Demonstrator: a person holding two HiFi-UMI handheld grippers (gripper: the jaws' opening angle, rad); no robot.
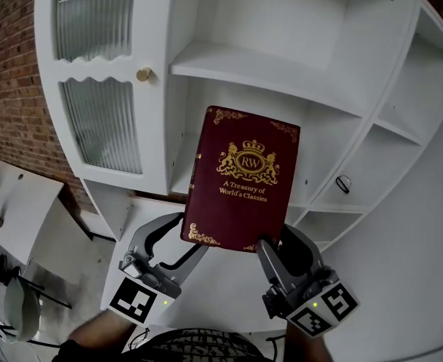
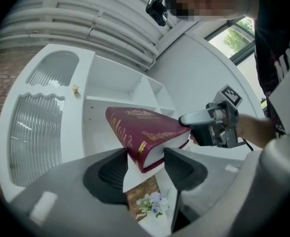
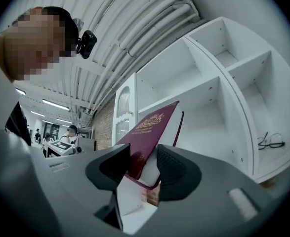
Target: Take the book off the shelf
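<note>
A maroon hardback book (image 1: 240,176) with gold print hangs in the air in front of the white shelf unit (image 1: 266,66), clear of its boards. My right gripper (image 1: 281,246) is shut on the book's lower right corner; in the right gripper view the book (image 3: 147,132) is pinched between the jaws of that gripper (image 3: 145,164). My left gripper (image 1: 191,234) is open at the lower left corner. In the left gripper view the book's corner (image 2: 145,127) sits between the spread jaws of this gripper (image 2: 145,169), with a gap on the spine side. The right gripper (image 2: 219,125) shows there too.
A pair of glasses (image 1: 343,183) lies in a right-hand compartment, seen too as glasses (image 3: 270,142). A ribbed-glass cabinet door (image 1: 100,123) with a gold knob (image 1: 143,74) stands at the left, beside a brick wall (image 1: 10,89). A flower picture (image 2: 147,201) lies below.
</note>
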